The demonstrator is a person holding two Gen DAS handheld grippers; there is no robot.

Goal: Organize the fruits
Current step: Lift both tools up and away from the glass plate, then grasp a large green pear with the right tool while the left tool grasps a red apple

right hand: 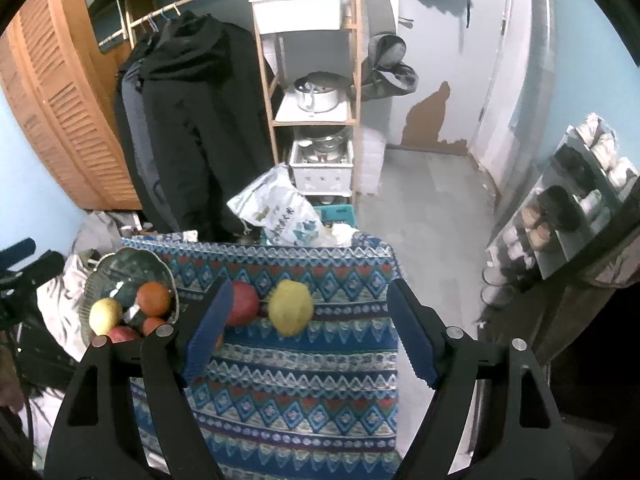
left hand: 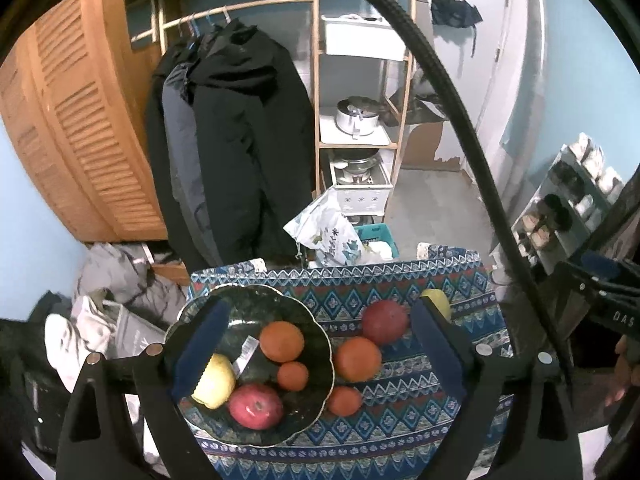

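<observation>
On the patterned cloth (left hand: 420, 364) below my grippers, the fruits lie in two groups. A dark scalloped plate (left hand: 316, 328) at the cloth's left side holds a yellow apple (left hand: 218, 384), a red apple (left hand: 256, 406), a large orange (left hand: 282, 341) and a small orange (left hand: 292, 376), with a small wrapped packet (left hand: 246, 354) among them. Just right of the plate, loose on the cloth, sit another orange (left hand: 357, 359), a smaller one (left hand: 344, 400) touching the plate's rim, a red fruit (left hand: 385, 322) and a yellow fruit (right hand: 291, 307) beyond it.

My left gripper (left hand: 316, 354) hangs over the plate with its jaws wide and nothing between the pads. My right gripper (right hand: 310, 338) is also wide and empty, above the cloth with the yellow fruit ahead between its fingers.

A black cable (left hand: 452, 92) arcs across the left view. Past the cloth's far edge stand a printed bag (left hand: 326, 234), hanging dark coats (left hand: 232, 140) and a wooden shelf (left hand: 360, 120) with pots. Bare floor (right hand: 432, 216) opens to the right, with a shoe rack (right hand: 568, 208) at its side.
</observation>
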